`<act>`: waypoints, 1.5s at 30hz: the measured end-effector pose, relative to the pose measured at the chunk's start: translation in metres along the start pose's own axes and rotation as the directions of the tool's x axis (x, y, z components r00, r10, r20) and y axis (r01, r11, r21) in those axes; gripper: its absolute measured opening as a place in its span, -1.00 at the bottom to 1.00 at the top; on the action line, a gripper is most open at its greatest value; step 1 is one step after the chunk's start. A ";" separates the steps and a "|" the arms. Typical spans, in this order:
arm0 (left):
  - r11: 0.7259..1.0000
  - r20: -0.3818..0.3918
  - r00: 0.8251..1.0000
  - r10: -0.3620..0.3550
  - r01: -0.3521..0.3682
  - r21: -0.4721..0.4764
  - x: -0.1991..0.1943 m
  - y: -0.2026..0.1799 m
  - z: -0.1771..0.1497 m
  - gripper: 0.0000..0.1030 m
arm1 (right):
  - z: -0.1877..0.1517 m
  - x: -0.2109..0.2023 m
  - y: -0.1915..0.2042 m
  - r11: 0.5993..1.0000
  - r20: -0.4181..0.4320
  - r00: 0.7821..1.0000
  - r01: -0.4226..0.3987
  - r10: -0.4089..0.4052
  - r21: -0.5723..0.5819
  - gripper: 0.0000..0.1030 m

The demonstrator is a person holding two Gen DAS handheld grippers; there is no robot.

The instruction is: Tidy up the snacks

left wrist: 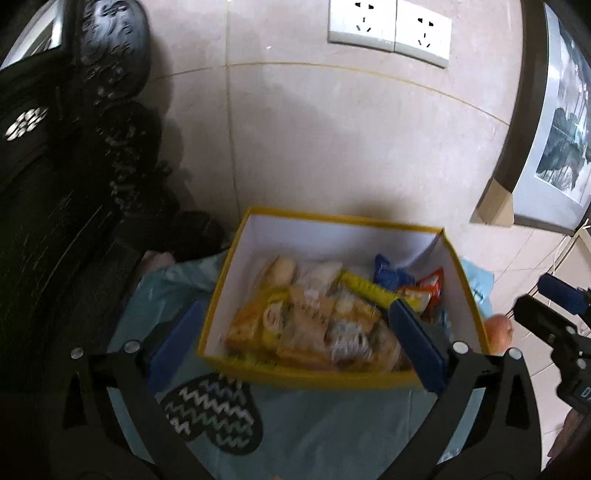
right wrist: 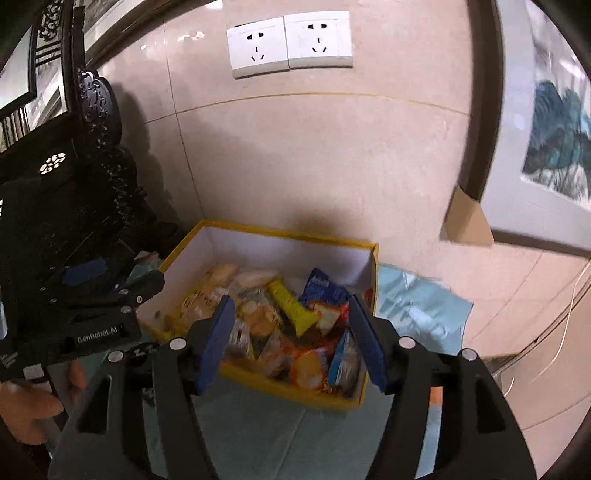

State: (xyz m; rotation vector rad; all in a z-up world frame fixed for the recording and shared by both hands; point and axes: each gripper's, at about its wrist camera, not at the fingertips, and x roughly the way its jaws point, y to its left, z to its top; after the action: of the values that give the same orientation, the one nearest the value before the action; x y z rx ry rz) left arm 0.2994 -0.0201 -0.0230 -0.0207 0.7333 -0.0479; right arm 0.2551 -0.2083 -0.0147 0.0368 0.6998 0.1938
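Observation:
A yellow-rimmed box (left wrist: 332, 218) (right wrist: 288, 232) with white inner walls stands against the wall. It holds several snack packets. Among them are a large orange-yellow bag (left wrist: 306, 325), a yellow bar (left wrist: 365, 288) (right wrist: 295, 314), a blue packet (left wrist: 388, 271) (right wrist: 325, 288) and an orange packet (right wrist: 310, 365). My left gripper (left wrist: 297, 314) is open wide over the box's near left corner, one pad outside the wall, nothing gripped. My right gripper (right wrist: 291, 301) hangs open above the packets on the near right side and holds nothing.
The box rests on a light blue cloth (left wrist: 314, 424) (right wrist: 417, 306) with a zigzag heart-shaped mat (left wrist: 214, 410). Dark carved furniture (left wrist: 55, 184) crowds the left. An orange fruit (left wrist: 498, 328) lies right of the box. Wall sockets (left wrist: 388, 33) and a framed picture (left wrist: 554, 129) are behind.

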 end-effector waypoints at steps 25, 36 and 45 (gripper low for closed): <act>0.996 -0.005 1.000 0.012 -0.011 0.088 -0.233 -0.002 -0.119 0.96 | -0.120 -0.224 0.053 0.997 0.042 0.996 0.074 -0.075 0.021 0.97; 0.994 0.009 1.000 0.007 -0.008 0.112 -0.246 0.000 -0.125 0.96 | -0.125 -0.229 0.056 0.997 0.044 0.996 0.079 -0.080 0.022 0.97; 0.994 0.013 1.000 -0.005 0.003 0.113 -0.248 -0.004 -0.130 0.96 | -0.130 -0.231 0.059 0.996 0.041 0.995 0.090 -0.091 0.017 0.97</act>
State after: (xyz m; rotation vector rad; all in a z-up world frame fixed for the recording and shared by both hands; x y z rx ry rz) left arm 0.0283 -0.0113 0.0465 0.0856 0.7162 -0.0932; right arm -0.0105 -0.1984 0.0389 0.0240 0.6597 0.1005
